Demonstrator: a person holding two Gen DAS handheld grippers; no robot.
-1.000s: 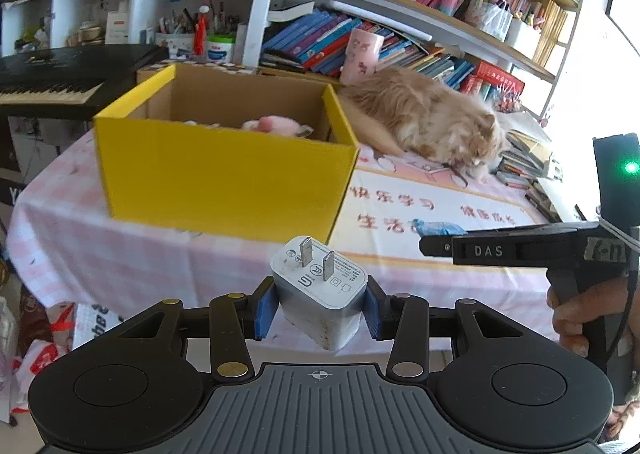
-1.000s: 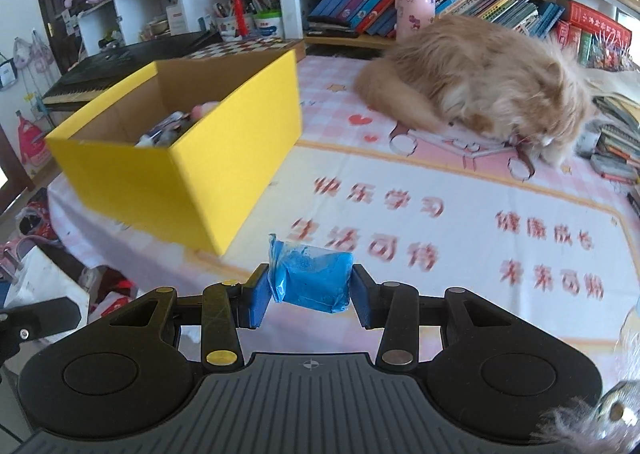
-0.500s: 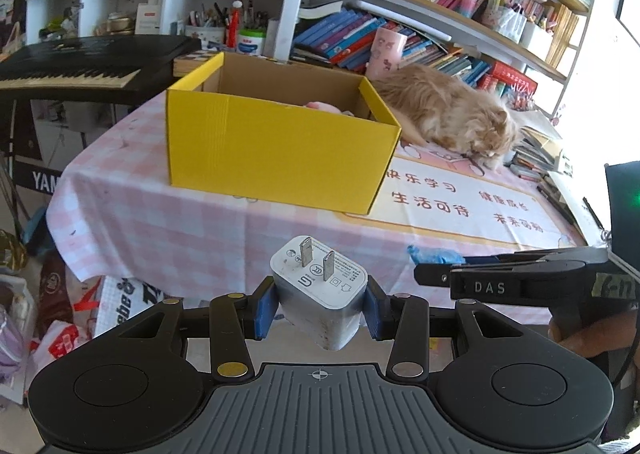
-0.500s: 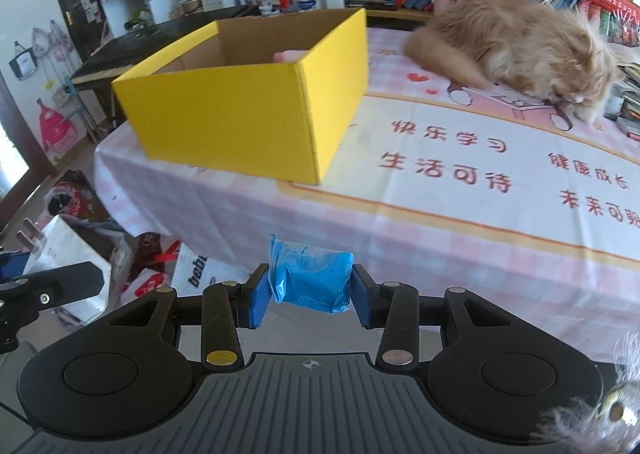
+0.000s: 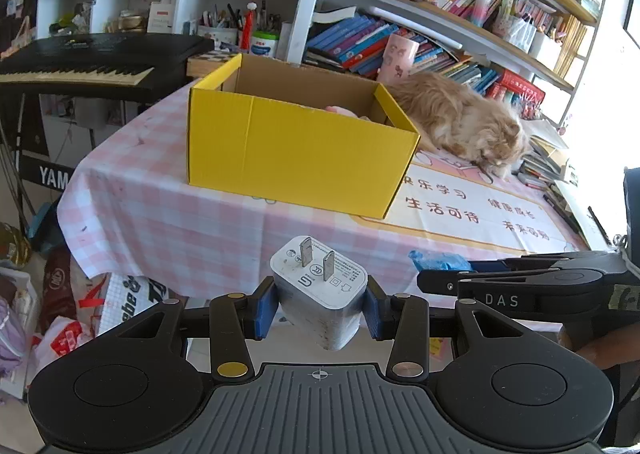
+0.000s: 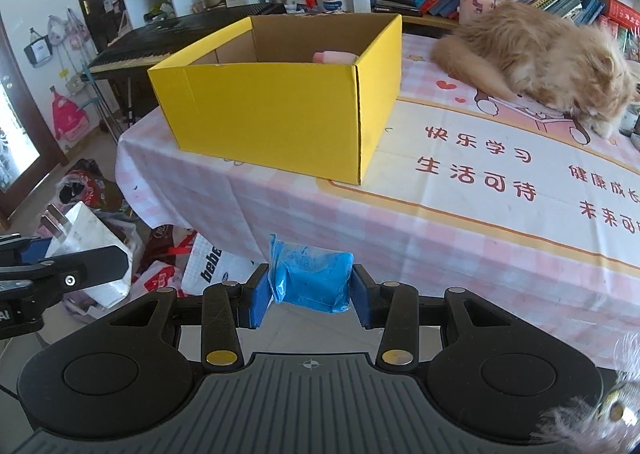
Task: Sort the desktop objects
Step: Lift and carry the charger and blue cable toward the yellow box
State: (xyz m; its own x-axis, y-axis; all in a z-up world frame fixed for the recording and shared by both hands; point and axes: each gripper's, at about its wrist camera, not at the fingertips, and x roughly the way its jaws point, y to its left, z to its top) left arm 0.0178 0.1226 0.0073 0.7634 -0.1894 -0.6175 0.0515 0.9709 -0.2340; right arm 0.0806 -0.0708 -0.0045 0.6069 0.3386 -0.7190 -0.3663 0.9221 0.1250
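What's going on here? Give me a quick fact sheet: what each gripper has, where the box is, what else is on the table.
left gripper: shut on a white charger, prongs up
right gripper: shut on a blue packet
yellow box: open, on the checked tablecloth, apart from both grippers
inside box: something pink, rest hidden
cat: lying on the table beside the box

A yellow box point(image 6: 280, 101) sits on a pink-and-white checked cloth point(image 6: 440, 254); the charger point(image 5: 320, 286) is white, the packet point(image 6: 310, 280) blue, the cat point(image 6: 532, 49) ginger.
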